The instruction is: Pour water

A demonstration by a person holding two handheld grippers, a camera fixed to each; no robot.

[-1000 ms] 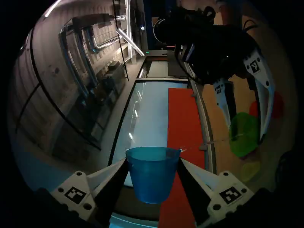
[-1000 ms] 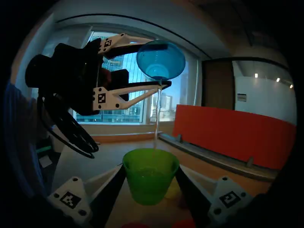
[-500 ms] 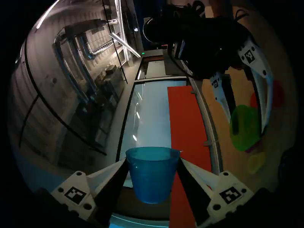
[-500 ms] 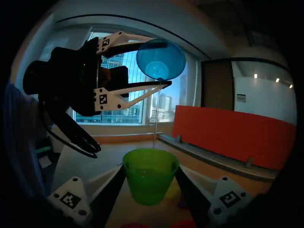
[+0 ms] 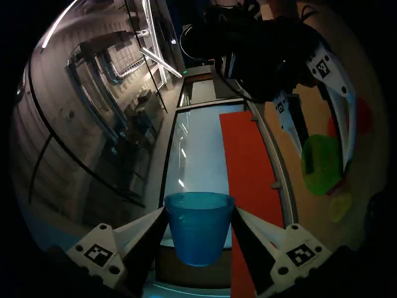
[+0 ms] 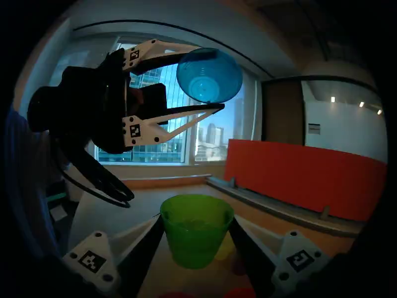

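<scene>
While the left tongs [image 5: 199,214] are held high, both of their fingers press on the sides of a blue cup [image 5: 199,236], closed to the cup's width. In the left gripper view the cup sits squarely between the two white fingers, rim away from the camera.

Seen from the right gripper view, the left tongs [image 6: 211,79] reach in from the upper left, and the blue cup [image 6: 209,74] lies tipped onto its side with its open mouth turned towards the camera and its inside bottom in sight. It hangs above the green cup [image 6: 197,238] and well apart from it.

The right tongs [image 6: 197,221] grip the green cup in the same manner: one finger on each side wall, closed only as far as the cup allows. The cup stands upright between them. Whether its base rests on the counter [image 6: 258,201] or hangs just over it cannot be told. Its contents cannot be judged through the tinted wall.

From the left gripper view the right tongs [image 5: 323,166] appear at the right, with the green cup [image 5: 321,164] between their finger ends.

A yellow item [image 5: 340,206] lies on the counter just beside the green cup, and a red item [image 5: 362,119] lies past the outer finger of the right tongs. An orange panel [image 6: 307,174] runs along the far edge of the counter, with a window [image 6: 164,149] to its left, behind the left tongs. A blue sleeve [image 6: 20,198] shows at the left edge of the right gripper view
</scene>
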